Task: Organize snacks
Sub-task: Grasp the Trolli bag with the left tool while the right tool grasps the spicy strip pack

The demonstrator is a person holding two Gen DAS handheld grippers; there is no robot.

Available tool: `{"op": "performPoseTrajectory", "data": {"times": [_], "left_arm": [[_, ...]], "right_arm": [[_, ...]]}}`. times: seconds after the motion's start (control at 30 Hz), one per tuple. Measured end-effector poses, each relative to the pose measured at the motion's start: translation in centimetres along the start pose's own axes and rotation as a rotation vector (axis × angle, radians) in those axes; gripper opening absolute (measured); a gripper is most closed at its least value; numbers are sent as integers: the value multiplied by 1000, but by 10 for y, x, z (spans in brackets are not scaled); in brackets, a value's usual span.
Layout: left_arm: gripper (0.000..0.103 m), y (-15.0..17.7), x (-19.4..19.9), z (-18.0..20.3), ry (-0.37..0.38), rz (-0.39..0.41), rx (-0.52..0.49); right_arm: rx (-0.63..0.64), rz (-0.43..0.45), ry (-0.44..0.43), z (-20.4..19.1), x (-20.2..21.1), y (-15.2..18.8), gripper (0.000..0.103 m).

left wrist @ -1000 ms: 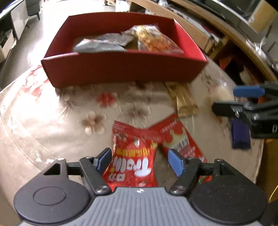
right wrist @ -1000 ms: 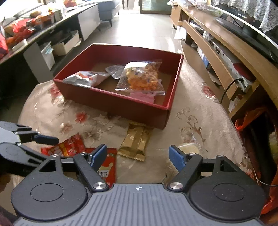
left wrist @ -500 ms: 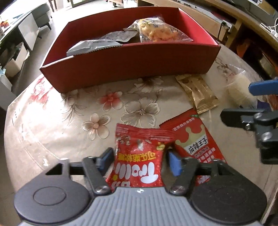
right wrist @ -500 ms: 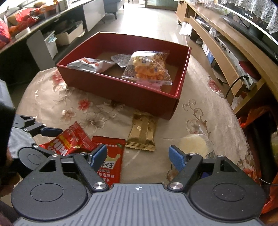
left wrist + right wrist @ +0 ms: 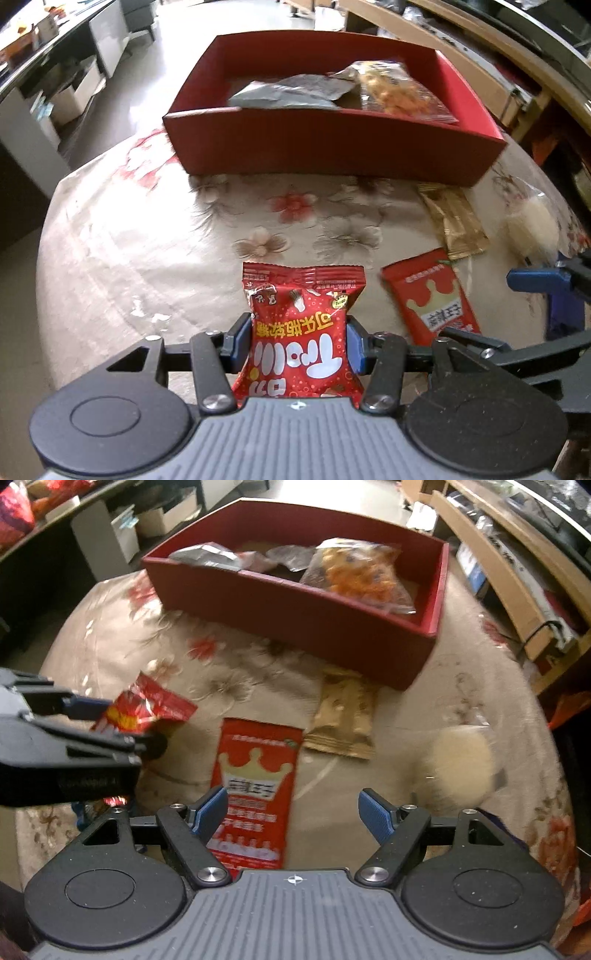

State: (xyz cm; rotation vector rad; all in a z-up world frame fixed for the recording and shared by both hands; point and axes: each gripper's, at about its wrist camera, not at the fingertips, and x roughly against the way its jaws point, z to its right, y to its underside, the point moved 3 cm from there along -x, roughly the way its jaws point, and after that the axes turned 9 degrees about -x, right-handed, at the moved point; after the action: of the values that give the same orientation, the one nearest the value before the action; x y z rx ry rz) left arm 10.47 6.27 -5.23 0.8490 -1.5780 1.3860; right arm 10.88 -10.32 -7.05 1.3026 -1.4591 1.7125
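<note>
My left gripper (image 5: 298, 345) is shut on a red gummy packet (image 5: 301, 328) and holds it above the flowered tablecloth; it also shows in the right wrist view (image 5: 146, 709). My right gripper (image 5: 293, 810) is open and empty, just above a flat red crown packet (image 5: 256, 775), which also shows in the left wrist view (image 5: 430, 295). A gold packet (image 5: 345, 716) and a white round snack in clear wrap (image 5: 461, 764) lie beside it. The red box (image 5: 332, 155) at the far side holds a silver packet (image 5: 291, 90) and an orange snack bag (image 5: 358, 576).
The table edge curves down at left and right. A wooden shelf unit (image 5: 517, 565) stands to the right, desks and white cabinets (image 5: 66, 96) to the left. Bare tablecloth (image 5: 147, 236) lies between the box and the grippers.
My left gripper has closed on the red gummy packet and lifted it. My right gripper has moved lower and nearer the crown packet, staying open.
</note>
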Motion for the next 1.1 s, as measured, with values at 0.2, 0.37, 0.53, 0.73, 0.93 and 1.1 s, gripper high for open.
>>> {"op": "performPoseTrajectory", "data": {"times": [0.2,0.37,0.53,0.73,0.93,1.1], "left_arm": [[53,3,-13,-6,-12,-25,11],[58,4,-16,-4,-17,-30,0],[71,6,-17,-3,-42,-30,-23],[76,8,-18,-8,-48,-27,-17],[53,5,-13,-2,-31,-22,-10],[52,5,-9,-2,-17,-18,3]], "right_arm": [[20,-18,-3,-15,-17,2,83],[20,-25,20,-20,-30,5,87],[11,-42,4,-17,-34,6,103],[4,-54,11,-11,-32,8,98],[36,-31,8,-15,-16,8,63],[38,-11,15,-15,-11,8,58]]}}
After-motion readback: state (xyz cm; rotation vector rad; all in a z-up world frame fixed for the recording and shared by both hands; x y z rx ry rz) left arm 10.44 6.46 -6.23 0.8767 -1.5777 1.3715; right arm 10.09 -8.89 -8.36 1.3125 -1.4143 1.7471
